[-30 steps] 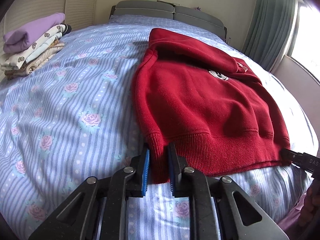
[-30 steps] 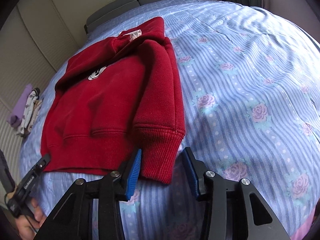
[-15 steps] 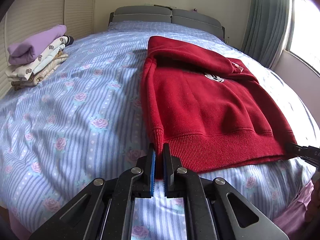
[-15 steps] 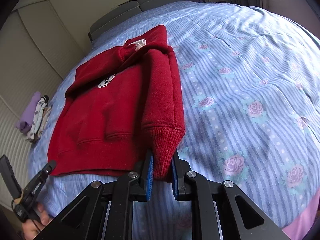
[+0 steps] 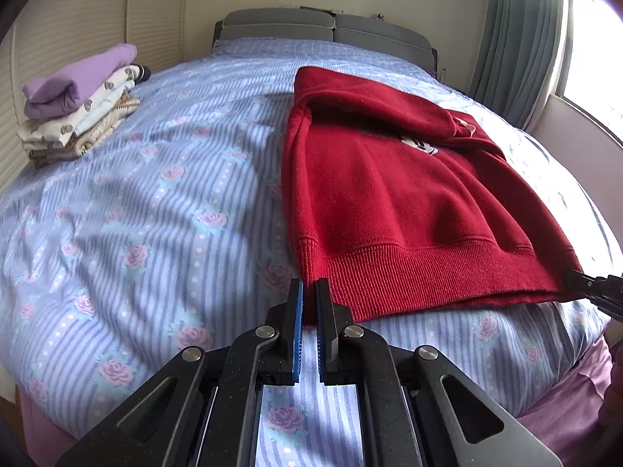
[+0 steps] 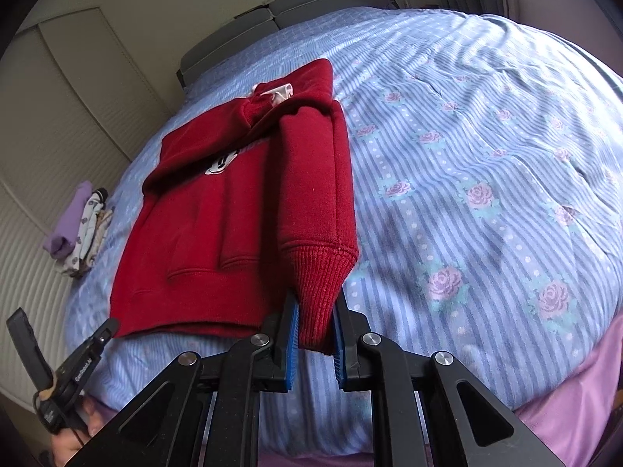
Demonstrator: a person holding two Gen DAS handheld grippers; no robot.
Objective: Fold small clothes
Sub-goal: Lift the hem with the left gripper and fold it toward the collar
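Lying flat on the bed (image 5: 163, 202), a red hooded sweatshirt (image 5: 393, 202) has its sleeves folded in over the body and its ribbed hem toward the near edge. The left tool (image 5: 307, 303) is clenched on the hem's left corner, blue pads pinching the fabric. The right tool (image 6: 315, 327) is clenched on the ribbed cuff (image 6: 319, 284) of the folded sleeve at the right corner, which is raised off the striped, rose-printed cover. A stack of folded clothes (image 5: 78, 105) sits well apart at the bed's far left.
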